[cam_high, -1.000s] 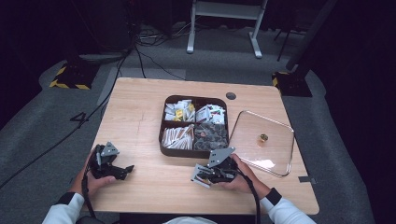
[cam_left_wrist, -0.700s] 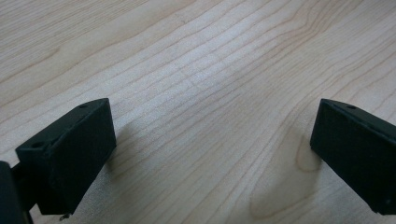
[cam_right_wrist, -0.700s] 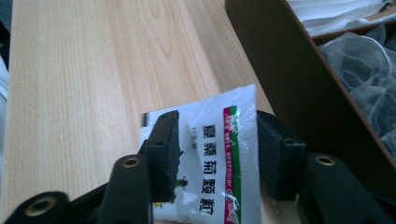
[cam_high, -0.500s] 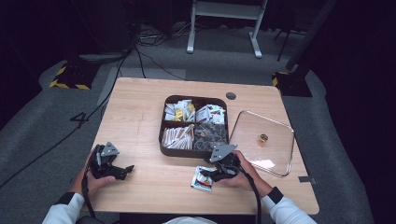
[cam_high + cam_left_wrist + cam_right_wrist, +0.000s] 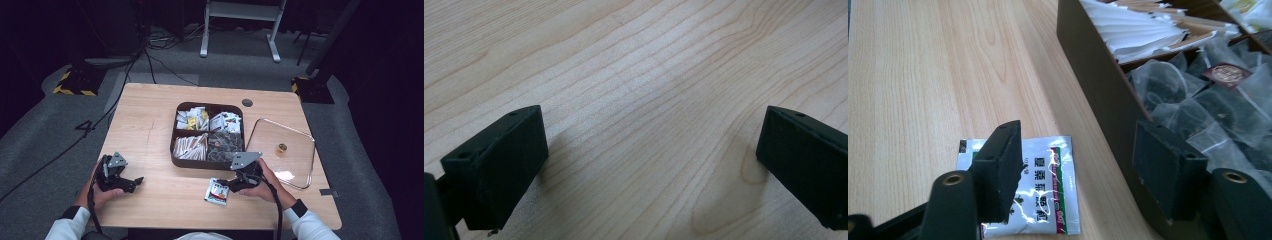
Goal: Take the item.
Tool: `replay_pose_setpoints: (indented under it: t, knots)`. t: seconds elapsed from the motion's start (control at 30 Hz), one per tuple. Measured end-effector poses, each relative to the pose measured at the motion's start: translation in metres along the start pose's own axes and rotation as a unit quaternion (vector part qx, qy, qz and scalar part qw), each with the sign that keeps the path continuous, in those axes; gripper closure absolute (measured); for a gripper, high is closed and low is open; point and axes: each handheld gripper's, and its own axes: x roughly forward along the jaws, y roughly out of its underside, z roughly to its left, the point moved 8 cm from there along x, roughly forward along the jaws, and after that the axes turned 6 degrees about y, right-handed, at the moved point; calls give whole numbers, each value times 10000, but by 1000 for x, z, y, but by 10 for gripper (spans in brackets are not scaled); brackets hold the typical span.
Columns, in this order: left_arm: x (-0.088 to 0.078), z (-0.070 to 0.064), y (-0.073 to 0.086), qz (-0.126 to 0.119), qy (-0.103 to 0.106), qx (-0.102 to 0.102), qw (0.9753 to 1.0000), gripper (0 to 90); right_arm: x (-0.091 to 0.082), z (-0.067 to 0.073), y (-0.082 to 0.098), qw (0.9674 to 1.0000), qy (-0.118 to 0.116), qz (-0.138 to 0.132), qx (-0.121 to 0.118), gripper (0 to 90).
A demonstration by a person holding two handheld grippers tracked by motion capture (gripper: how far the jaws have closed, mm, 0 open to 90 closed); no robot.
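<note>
Right gripper (image 5: 231,186) sits at the near edge of the table (image 5: 150,125), just in front of the box (image 5: 174,150). Its jaws have just been opening and now stand well apart; nothing is pressed between the pads. In the right gripper view the sachet (image 5: 1043,195) lies flat on the wood beneath the gripper (image 5: 1083,165): one jaw hangs over its left part, the other stands over the box wall (image 5: 1098,85), clear of the sachet. In the high view the sachet (image 5: 217,192) lies just in front of the box, apart from it.

Left gripper (image 5: 131,182) rests at the near left of the table, well apart from the box. In the left gripper view its jaws stand wide, released, with bare wood (image 5: 649,100) between them.

Box: four compartments, holding assorted packets and tea bags. The lid (image 5: 300,145) lies on the table just right of the box
</note>
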Motion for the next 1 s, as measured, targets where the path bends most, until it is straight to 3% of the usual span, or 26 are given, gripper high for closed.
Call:
replay_pose_setpoints:
  t: [0.2,0.5,1.0]
  knots:
    - [0,0,0,0,0,0,10000,5,-9,-8,-4,9996,223,-144,-4,271]
    - [0,0,0,-1,0,2,10000,5,-21,-22,-5,9984,449,-298,181,249]
    - [0,0,0,-2,4,2,10000,5,-45,-58,0,9904,1086,-575,631,222]
